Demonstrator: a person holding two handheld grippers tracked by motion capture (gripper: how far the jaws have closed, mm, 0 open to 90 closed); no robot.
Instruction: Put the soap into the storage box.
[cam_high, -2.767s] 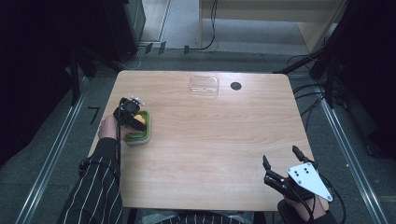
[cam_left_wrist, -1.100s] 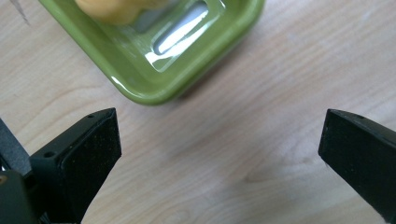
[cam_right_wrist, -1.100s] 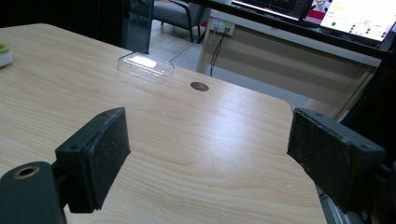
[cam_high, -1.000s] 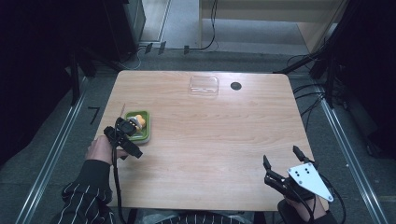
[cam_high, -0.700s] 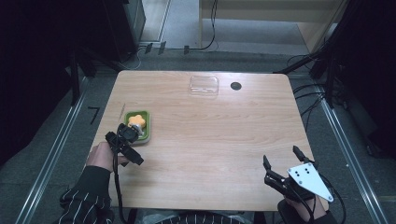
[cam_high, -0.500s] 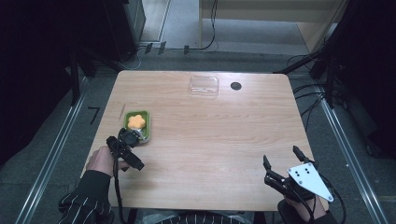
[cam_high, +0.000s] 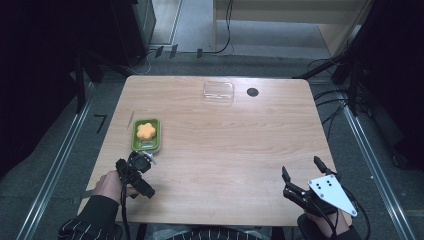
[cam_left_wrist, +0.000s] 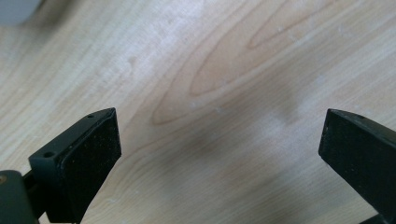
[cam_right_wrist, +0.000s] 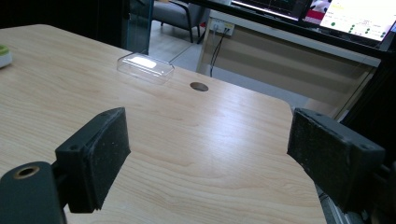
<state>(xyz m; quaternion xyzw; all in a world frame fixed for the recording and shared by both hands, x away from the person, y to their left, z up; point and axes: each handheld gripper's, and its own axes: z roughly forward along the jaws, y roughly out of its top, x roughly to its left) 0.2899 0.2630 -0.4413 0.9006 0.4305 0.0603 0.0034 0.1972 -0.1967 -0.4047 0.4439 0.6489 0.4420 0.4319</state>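
A green tray lies near the table's left edge with an orange flower-shaped piece in it. My left gripper sits just in front of the tray, nearer the person, held in a hand with a striped sleeve. Its own view shows that left gripper wide open over bare wood, nothing between the jaws. My right gripper rests at the front right corner, open and empty, with its grey plate on top. In its own view the right gripper looks across the table.
A clear plastic lid lies at the back centre, with a dark round hole in the tabletop to its right. The lid and hole also appear ahead of the right gripper. Cables run on the floor around the table.
My left gripper has drawn back from over the green tray toward the front edge, leaving the orange piece uncovered in the tray. The right gripper has not moved.
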